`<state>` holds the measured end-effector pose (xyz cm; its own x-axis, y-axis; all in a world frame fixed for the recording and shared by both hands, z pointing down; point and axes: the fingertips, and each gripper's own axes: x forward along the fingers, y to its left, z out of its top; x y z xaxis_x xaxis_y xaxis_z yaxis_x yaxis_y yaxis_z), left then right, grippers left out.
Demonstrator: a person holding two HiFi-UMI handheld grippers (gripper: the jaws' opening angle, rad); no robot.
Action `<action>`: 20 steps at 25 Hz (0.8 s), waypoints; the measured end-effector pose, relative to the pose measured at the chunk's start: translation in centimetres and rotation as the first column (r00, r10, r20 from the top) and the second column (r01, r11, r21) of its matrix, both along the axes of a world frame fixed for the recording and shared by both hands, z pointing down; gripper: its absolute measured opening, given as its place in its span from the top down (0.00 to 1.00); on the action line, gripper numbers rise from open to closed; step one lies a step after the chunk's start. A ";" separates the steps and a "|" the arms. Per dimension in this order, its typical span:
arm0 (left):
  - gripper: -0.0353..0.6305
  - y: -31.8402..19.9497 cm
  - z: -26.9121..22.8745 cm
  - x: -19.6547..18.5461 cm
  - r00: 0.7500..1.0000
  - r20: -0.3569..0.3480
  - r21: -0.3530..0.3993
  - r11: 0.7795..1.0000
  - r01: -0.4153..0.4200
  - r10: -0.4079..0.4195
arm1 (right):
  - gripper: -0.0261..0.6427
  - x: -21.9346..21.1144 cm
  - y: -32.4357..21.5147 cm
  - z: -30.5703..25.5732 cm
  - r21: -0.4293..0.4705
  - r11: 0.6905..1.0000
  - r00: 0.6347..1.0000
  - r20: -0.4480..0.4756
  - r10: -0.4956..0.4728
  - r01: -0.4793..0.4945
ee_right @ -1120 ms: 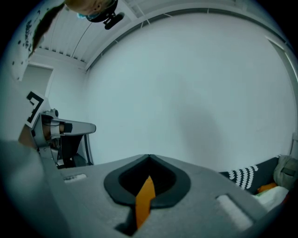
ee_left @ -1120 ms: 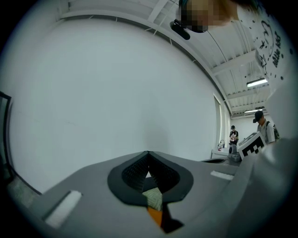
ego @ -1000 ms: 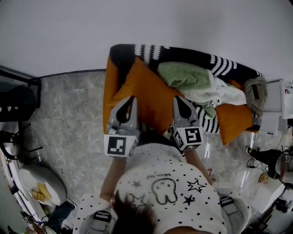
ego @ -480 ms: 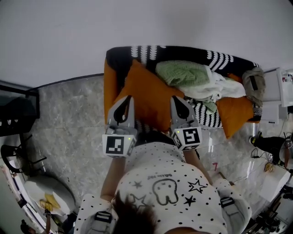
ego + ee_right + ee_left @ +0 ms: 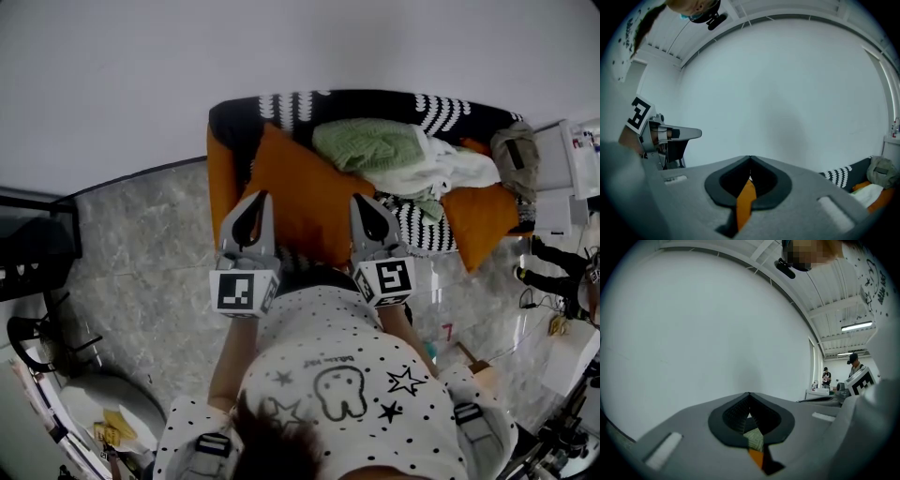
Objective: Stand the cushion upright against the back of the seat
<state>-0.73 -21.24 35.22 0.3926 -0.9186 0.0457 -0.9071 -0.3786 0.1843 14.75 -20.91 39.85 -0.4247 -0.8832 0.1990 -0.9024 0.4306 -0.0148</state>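
Clenched shut, the left hand-held gripper (image 5: 749,398) is seen with its jaws together; a sliver of orange fabric and a bit of patterned cloth show in the slit below the tips. On the right hand-held gripper (image 5: 750,164) the jaws are likewise closed, and a strip of orange fabric is pinched between them. Both are held at the near edge of the orange cushion (image 5: 300,192), one at each side.

A red "7" (image 5: 448,330) is marked on the grey marble floor (image 5: 141,244). Small lettering is printed above a tooth drawing on the person's dotted shirt (image 5: 347,375), but it cannot be read. Each gripper carries a cube with black-and-white square markers. Print on papers (image 5: 583,141) at the right edge is too small to read.

The cushion lies at the left end of the seat (image 5: 450,114), which is draped in black cloth with white stripes and set against a white wall (image 5: 281,47). The cushion's broad face is turned towards the camera, and its far corner is close to the seat's back. Just beside it are heaped a green cloth (image 5: 370,148) and a white cloth (image 5: 445,173); a second orange cushion (image 5: 478,230) and a grey bundle (image 5: 514,157) are found at the right end.
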 end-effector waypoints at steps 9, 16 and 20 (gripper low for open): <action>0.84 -1.3 4.0 0.0 0.997 0.050 -0.108 0.993 -0.049 0.054 | 0.97 -0.1 0.0 0.3 -0.006 1.000 1.000 -0.007 0.010 -0.010; 0.73 -3.9 6.8 0.1 0.989 0.106 -0.150 0.985 -0.090 0.107 | 0.97 0.1 0.4 1.0 -0.031 0.999 1.000 -0.014 0.022 -0.022; 0.71 -6.1 9.9 -0.3 0.986 0.119 -0.212 0.973 -0.088 0.115 | 0.97 0.2 0.2 1.9 -0.052 0.998 0.999 -0.011 0.031 -0.032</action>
<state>-1.06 -27.29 45.11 0.4612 -0.8399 0.2862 -0.8873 -0.4358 0.1509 14.99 -20.75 41.71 -0.3947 -0.8843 0.2497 -0.9157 0.4009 -0.0274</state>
